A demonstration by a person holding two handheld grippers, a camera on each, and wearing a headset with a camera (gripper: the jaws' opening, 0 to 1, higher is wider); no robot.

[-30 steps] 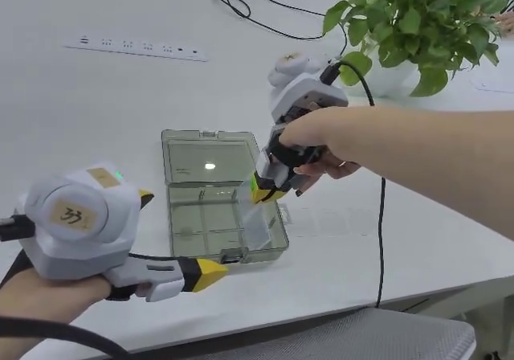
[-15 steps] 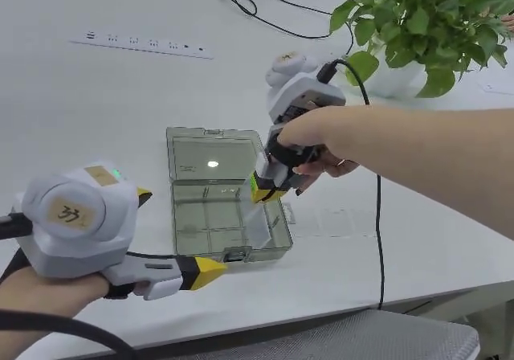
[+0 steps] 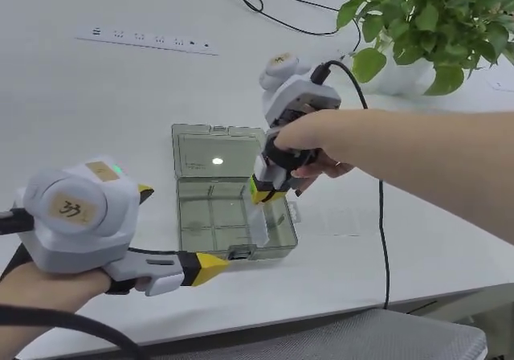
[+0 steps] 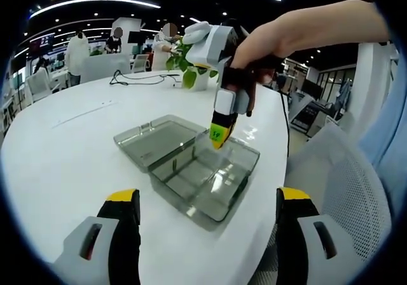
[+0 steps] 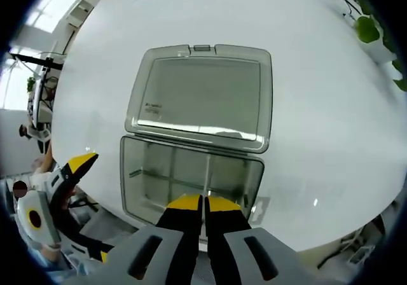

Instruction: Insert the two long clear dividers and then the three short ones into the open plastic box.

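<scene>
Head view shows the task seemingly midway: right gripper [image 3: 267,191] fingers pinch a clear divider [image 3: 259,225] into the partly gridded box [image 3: 269,250], more dividers [image 3: 341,222] wait on the table [image 3: 80,119], left gripper [image 4: 206,199] fingers spread.

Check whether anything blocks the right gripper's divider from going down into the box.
Nothing visible does. The right gripper holds the divider over the open box, its lower edge seemingly inside; the left gripper sits open off the box's near corner.

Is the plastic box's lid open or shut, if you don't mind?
Open: the lid lies folded back flat beside the box's base.
</scene>
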